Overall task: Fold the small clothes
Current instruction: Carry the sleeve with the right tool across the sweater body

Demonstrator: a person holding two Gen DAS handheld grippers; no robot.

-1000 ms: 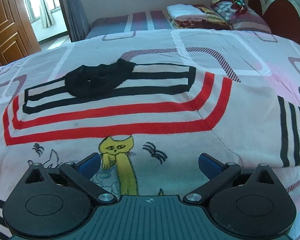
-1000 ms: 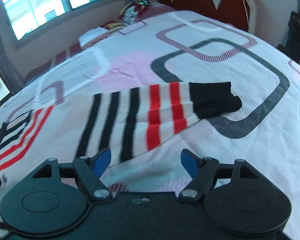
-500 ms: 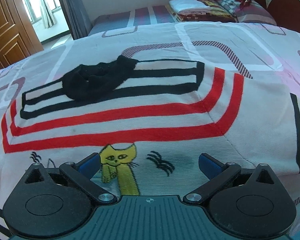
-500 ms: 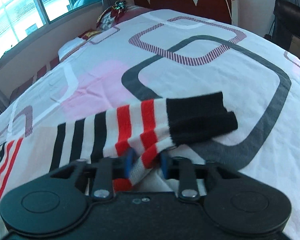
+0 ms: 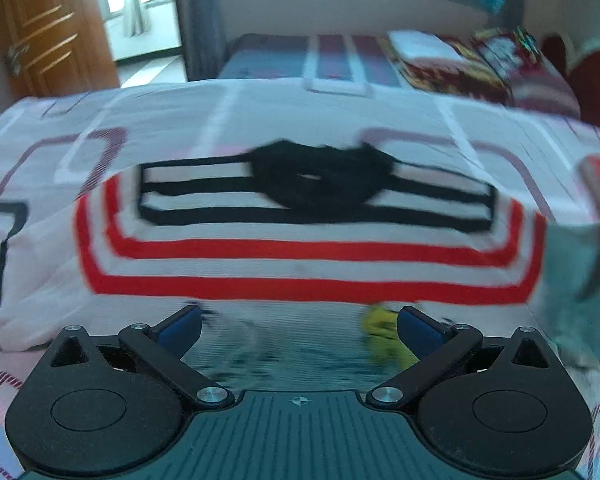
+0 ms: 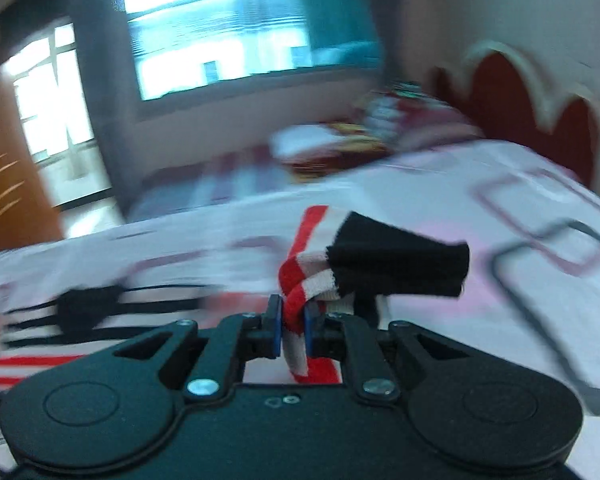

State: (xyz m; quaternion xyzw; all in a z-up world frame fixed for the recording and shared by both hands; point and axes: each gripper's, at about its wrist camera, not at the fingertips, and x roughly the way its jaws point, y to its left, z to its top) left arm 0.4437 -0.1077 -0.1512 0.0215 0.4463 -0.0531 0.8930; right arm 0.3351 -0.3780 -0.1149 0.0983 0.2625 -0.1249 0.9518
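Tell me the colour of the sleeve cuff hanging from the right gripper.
Black cuff, past red-and-white stripes; clearest in the right wrist view.

Motion blur smeared the yellow cat print beside the left tool, while the right tool hid the sleeve stripes below it, and the window was unreadable.

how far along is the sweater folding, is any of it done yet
Early. Nothing looks folded yet: the striped sweater lies spread flat on the bed, black collar on top. In hand: the right gripper has just closed on the sleeve, lifting its black cuff. The left gripper is open, holding nothing. Left: both sleeve folds and the body folds.
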